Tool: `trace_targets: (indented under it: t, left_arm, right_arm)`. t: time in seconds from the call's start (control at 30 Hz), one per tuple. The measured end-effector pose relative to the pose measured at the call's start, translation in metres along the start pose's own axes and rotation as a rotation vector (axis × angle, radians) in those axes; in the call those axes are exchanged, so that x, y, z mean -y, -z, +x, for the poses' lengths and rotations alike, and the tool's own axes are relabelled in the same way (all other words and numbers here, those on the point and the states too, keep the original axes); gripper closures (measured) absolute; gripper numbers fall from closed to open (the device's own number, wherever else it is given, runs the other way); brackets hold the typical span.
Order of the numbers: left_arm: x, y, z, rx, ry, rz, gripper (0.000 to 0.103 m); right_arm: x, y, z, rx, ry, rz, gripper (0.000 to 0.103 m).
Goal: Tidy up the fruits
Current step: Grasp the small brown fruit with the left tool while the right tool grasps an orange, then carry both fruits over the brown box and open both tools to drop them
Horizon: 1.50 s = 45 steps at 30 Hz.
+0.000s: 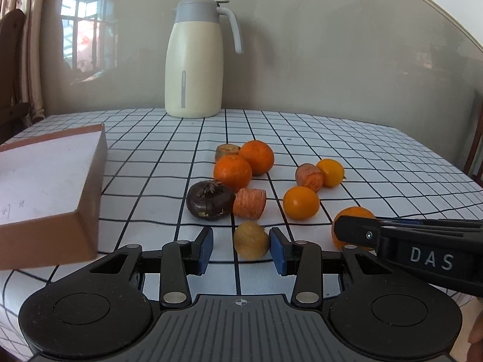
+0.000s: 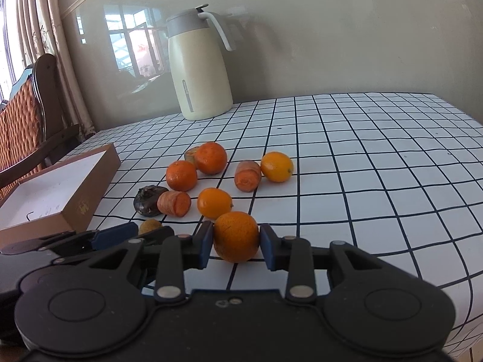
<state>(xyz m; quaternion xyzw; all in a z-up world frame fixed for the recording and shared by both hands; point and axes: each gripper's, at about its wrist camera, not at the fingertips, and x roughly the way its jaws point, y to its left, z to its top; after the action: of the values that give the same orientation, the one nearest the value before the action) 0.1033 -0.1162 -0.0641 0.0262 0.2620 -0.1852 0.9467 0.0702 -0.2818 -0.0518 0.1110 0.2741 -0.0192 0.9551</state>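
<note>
Broadly, the checked tablecloth (image 2: 377, 157) carries everything: a cream thermos jug (image 2: 199, 69) stands at twelve o'clock against the wall, and an open cardboard box (image 1: 90, 187) lies at nine o'clock, seemingly the place meant for the fruit.

Next in size come the fruits, scattered at the middle of the table. Two deep-orange tangerines (image 1: 244, 164) touch each other at about eleven o'clock of the group, a dark purple fruit (image 1: 209, 203) rests against a carrot stub (image 1: 250, 202), a second carrot stub (image 1: 309, 177) leans on a yellow-orange citrus (image 1: 331, 172) at two o'clock, and another yellow-orange citrus (image 1: 301, 202) lies alone.

The right gripper (image 2: 236, 242) has its blue pads pressed on both flanks of a large orange (image 2: 236, 236), pinching it across its widest part; whether it is lifted off the cloth I cannot tell. That orange looks firm, fairly heavy for its size, with a pebbled skin that should grip well; holding at the equator seems right, since a round fruit squirts out if squeezed off-centre.

Smallest, a dull yellow fruit (image 1: 251, 239) sits between the spread fingers of the left gripper (image 1: 241, 249), with a gap on the left side, so not yet clamped. It is likely light, and should be taken across its middle with gentle pressure.
</note>
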Motion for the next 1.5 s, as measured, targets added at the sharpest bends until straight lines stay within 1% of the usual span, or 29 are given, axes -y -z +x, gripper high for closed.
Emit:
trace_targets:
  t: [0.07,0.13,0.37,0.47,0.67,0.8,0.97,1.23,1.5]
  left_arm:
    - [0.0,0.0,0.002,0.008,-0.001,-0.009,0.064]
    - [0.004,0.002,0.001,0.014,-0.02,0.011,0.077]
    - [0.005,0.006,-0.006,0.025,-0.041,0.027,0.077]
    - [0.004,0.007,-0.009,0.026,-0.037,0.03,0.077]
    - [-0.005,0.004,-0.026,0.052,-0.057,0.031,0.077]
    - [-0.019,0.003,-0.041,0.059,-0.082,0.016,0.077]
    - [-0.037,0.005,-0.055,0.067,-0.106,0.004,0.077]
    - [-0.063,0.011,-0.078,0.084,-0.158,0.003,0.077]
    - [-0.104,0.014,-0.105,0.119,-0.237,-0.063,0.077]
  right_arm:
    - [-0.001,0.0,0.001,-0.002,-0.001,-0.003,0.077]
    - [-0.003,0.001,0.003,-0.007,0.0,-0.012,0.077]
    - [-0.006,0.002,0.004,0.002,0.01,-0.022,0.077]
    - [-0.007,0.002,0.002,0.006,0.01,-0.027,0.078]
    - [-0.013,0.004,-0.005,0.014,-0.024,-0.046,0.078]
    - [-0.023,0.005,-0.012,0.029,-0.06,-0.069,0.078]
    - [-0.039,0.009,-0.016,0.026,-0.107,-0.102,0.078]
    - [-0.067,0.012,-0.024,0.044,-0.214,-0.15,0.078]
    - [-0.099,0.013,-0.023,0.072,-0.308,-0.195,0.078]
